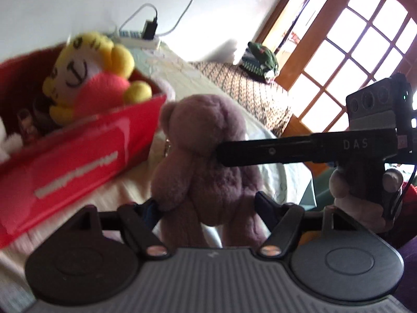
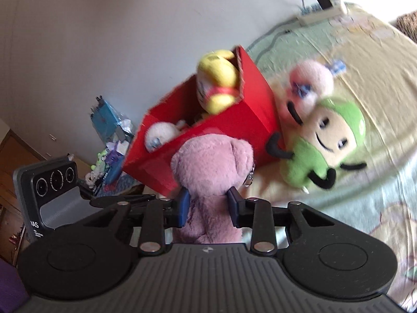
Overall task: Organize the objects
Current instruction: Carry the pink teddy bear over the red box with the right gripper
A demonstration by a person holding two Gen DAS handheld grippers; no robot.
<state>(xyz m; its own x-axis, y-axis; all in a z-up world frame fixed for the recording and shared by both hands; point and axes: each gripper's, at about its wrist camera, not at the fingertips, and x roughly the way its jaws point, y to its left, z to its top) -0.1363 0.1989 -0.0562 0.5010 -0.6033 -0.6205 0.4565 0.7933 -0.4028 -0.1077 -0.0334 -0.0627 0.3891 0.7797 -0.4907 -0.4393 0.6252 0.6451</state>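
The bear is lifted off the bed, with both hand-held grippers on it. The right hand-held gripper is clamped on its body below the head, blue pads pressed into the plush on either side. In the left wrist view the bear sits between the left hand-held gripper's fingers, which press against its lower body and legs; the right hand-held gripper's black finger reaches in from 3 o'clock and touches the bear's side.

At 12 o'clock from the bear in the right wrist view stands a red box, just behind its head. A yellow plush and a white plush lie in the box. At 2 o'clock a green plush lies on the bed, leaning on the box, with a pink plush above it. A power strip rests at the bed's far edge by the wall.
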